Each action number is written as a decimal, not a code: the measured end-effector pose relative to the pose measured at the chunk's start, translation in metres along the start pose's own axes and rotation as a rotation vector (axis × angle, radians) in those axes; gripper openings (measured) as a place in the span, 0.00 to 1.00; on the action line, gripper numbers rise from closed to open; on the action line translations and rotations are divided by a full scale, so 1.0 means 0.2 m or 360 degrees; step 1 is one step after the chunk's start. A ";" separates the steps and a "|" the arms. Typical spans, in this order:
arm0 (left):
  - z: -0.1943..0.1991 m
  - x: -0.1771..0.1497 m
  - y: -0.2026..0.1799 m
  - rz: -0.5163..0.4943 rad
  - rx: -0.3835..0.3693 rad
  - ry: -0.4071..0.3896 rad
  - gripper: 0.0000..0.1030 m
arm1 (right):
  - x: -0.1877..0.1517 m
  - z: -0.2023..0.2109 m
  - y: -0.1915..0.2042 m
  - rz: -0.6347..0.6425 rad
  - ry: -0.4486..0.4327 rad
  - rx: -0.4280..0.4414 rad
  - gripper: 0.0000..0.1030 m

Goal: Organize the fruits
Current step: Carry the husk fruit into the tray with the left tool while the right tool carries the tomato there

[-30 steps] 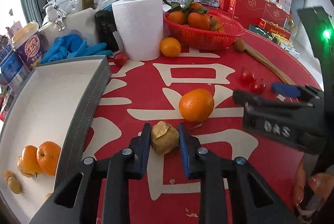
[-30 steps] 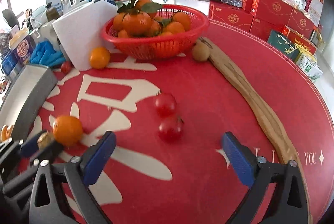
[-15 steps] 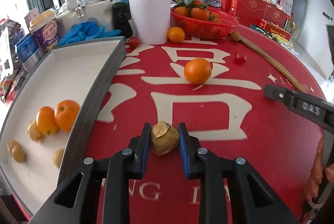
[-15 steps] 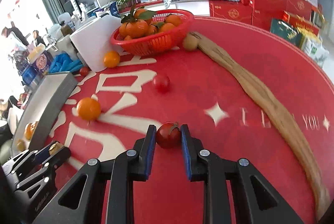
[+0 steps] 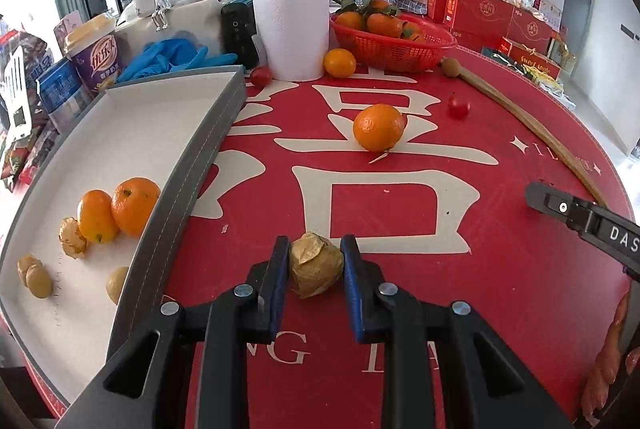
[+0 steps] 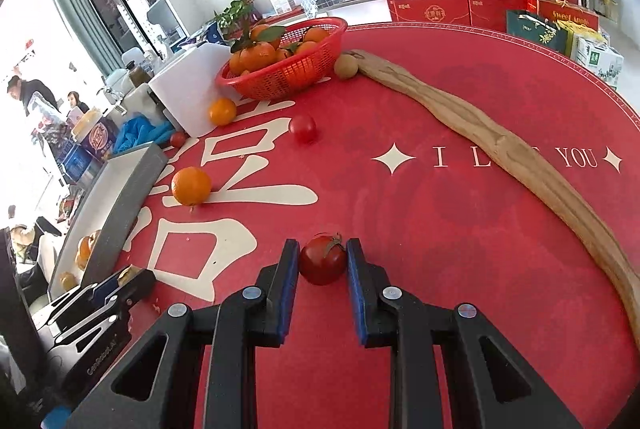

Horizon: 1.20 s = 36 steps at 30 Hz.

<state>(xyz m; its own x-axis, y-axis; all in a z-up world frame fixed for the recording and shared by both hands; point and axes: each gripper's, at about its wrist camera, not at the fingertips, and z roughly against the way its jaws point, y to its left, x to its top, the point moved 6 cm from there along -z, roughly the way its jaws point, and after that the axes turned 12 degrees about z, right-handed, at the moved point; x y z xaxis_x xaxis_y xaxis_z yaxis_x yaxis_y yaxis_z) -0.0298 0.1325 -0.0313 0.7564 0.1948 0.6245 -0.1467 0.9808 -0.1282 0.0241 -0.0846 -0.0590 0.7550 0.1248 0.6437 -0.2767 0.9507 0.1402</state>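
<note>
My left gripper [image 5: 316, 263] is shut on a papery golden husk berry [image 5: 315, 269] and holds it above the red mat, right of the grey-rimmed white tray [image 5: 180, 185]. The tray holds two oranges [image 5: 134, 205], and several small yellowish fruits [image 5: 38, 279]. My right gripper [image 6: 323, 261] is shut on a red cherry tomato [image 6: 322, 264] above the mat. A loose orange [image 5: 378, 127] and a cherry tomato [image 5: 458, 105] lie on the mat; they show in the right wrist view too, the orange [image 6: 191, 185] and the tomato [image 6: 303, 128].
A red basket [image 5: 394, 45] of oranges stands at the back, with a paper roll [image 5: 294, 31], another orange [image 5: 339, 62] and a small tomato [image 5: 261, 76] beside it. A long wooden piece [image 6: 508, 153] curves along the right. Cups and blue gloves [image 5: 172, 55] crowd the far left.
Both grippers have lifted and pulled back from the mat. The right gripper closed on the cherry tomato and raised it. The left keeps the husk berry, now nearer the tray.
</note>
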 end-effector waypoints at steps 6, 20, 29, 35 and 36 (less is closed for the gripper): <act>0.03 -0.02 -0.01 -0.0007 -0.0036 -0.0009 0.27 | 0.00 0.00 0.02 -0.0001 0.0018 0.0024 0.24; 0.22 0.10 0.16 0.0111 -0.0087 -0.0160 0.27 | 0.06 0.01 0.15 -0.0034 0.0050 0.0196 0.24; 0.26 0.14 0.36 0.0221 -0.0042 -0.0216 0.27 | 0.10 0.01 0.23 -0.0040 0.0089 0.0245 0.24; 0.28 0.18 0.55 0.0308 0.0040 -0.0268 0.27 | 0.14 -0.01 0.37 0.0041 0.0103 0.0282 0.24; 0.27 0.19 0.58 0.0324 0.0049 -0.0270 0.27 | 0.15 -0.01 0.41 0.0066 0.0105 0.0292 0.24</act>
<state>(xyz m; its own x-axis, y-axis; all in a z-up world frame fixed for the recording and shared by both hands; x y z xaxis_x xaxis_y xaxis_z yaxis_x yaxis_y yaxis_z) -0.0537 0.2539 0.0193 0.5920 0.3839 0.7087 -0.3065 0.9204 -0.2426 0.0251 -0.0034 -0.0302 0.7761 0.1869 0.6022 -0.4076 0.8774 0.2531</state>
